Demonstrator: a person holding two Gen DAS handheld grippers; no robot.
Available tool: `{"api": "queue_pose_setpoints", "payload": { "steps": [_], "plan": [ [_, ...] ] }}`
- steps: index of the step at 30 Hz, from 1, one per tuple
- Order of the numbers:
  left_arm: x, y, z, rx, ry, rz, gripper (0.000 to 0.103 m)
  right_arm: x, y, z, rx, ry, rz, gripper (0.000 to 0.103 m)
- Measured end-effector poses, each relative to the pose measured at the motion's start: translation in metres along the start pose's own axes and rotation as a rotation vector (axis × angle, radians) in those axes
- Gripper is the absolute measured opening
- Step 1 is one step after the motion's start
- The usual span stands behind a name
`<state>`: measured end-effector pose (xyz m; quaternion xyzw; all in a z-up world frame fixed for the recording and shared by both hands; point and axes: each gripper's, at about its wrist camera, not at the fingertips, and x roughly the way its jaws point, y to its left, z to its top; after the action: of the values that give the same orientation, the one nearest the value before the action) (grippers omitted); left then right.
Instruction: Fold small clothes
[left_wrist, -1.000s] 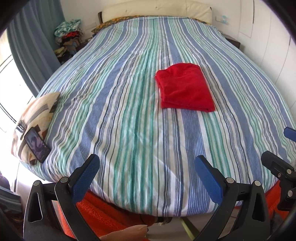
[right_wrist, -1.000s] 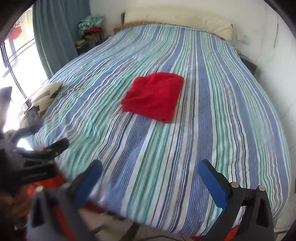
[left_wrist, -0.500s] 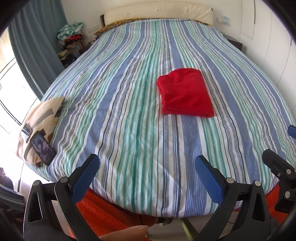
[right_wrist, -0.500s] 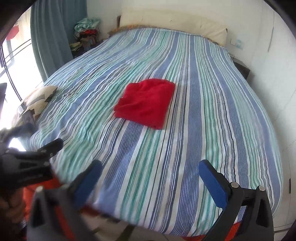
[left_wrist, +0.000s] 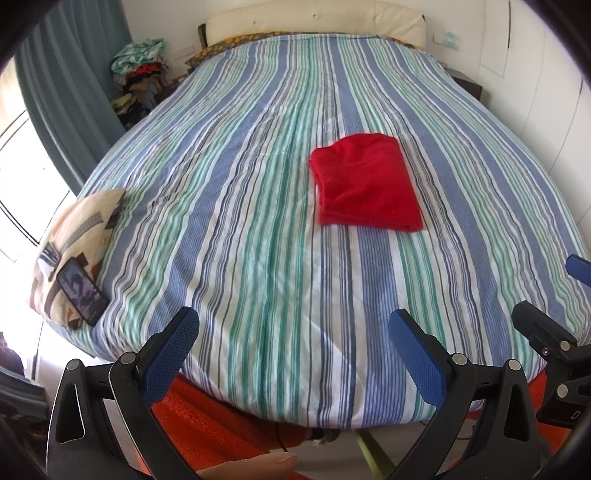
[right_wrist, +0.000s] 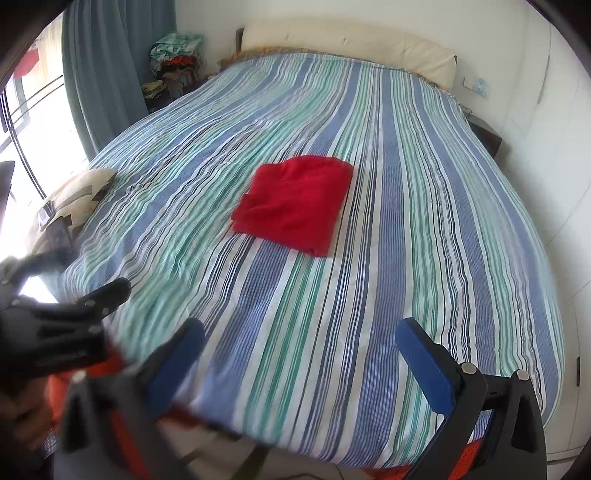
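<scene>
Folded red cloth (left_wrist: 365, 184) lies on the striped bed (left_wrist: 236, 236); each hand-held gripper, left (left_wrist: 295, 350) and right (right_wrist: 303, 354), is spread, empty.

The right gripper's left fingers (right_wrist: 177, 360) are motion-blurred; the phone (left_wrist: 82, 291) screen is unreadable.

I am finding almost nothing readable here. One pale mark, maybe a "D", is showing on my right gripper (left_wrist: 565, 384), beside the striped bed cover (left_wrist: 258, 206), and I cannot tell it for sure.
</scene>
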<state>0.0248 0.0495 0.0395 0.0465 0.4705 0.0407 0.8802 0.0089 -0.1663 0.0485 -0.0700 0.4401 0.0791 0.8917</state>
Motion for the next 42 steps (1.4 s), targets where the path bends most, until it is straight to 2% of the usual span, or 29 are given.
{"api": "queue_pose_setpoints", "payload": {
  "steps": [10, 16, 20, 26, 31, 35, 39, 42],
  "plan": [
    [0.007, -0.002, 0.000, 0.003, 0.030, -0.026, 0.102, 0.003, -0.001, 0.000, 0.006, 0.018, 0.005, 0.102],
    [0.008, -0.002, 0.001, -0.002, 0.024, -0.022, 0.102, 0.003, 0.000, 0.001, 0.002, 0.014, -0.024, 0.102],
    [0.008, -0.004, 0.002, -0.011, 0.023, -0.051, 0.102, 0.004, -0.002, 0.002, -0.001, 0.013, -0.038, 0.102],
    [0.011, -0.008, 0.004, 0.005, 0.006, -0.014, 0.103, 0.004, -0.004, 0.003, -0.002, 0.010, -0.049, 0.102],
    [0.009, -0.009, 0.009, 0.006, -0.036, -0.048, 0.103, 0.001, -0.008, 0.007, -0.002, -0.008, -0.066, 0.102],
    [0.009, -0.009, 0.013, 0.026, -0.067, -0.019, 0.103, -0.001, -0.013, 0.010, 0.004, -0.023, -0.076, 0.102],
    [0.007, -0.005, 0.015, 0.014, -0.071, -0.078, 0.103, 0.000, -0.017, 0.012, 0.008, -0.024, -0.089, 0.103],
    [0.003, -0.006, 0.017, 0.018, -0.069, -0.086, 0.103, 0.000, -0.019, 0.012, 0.006, -0.022, -0.104, 0.103]
  ]
}}
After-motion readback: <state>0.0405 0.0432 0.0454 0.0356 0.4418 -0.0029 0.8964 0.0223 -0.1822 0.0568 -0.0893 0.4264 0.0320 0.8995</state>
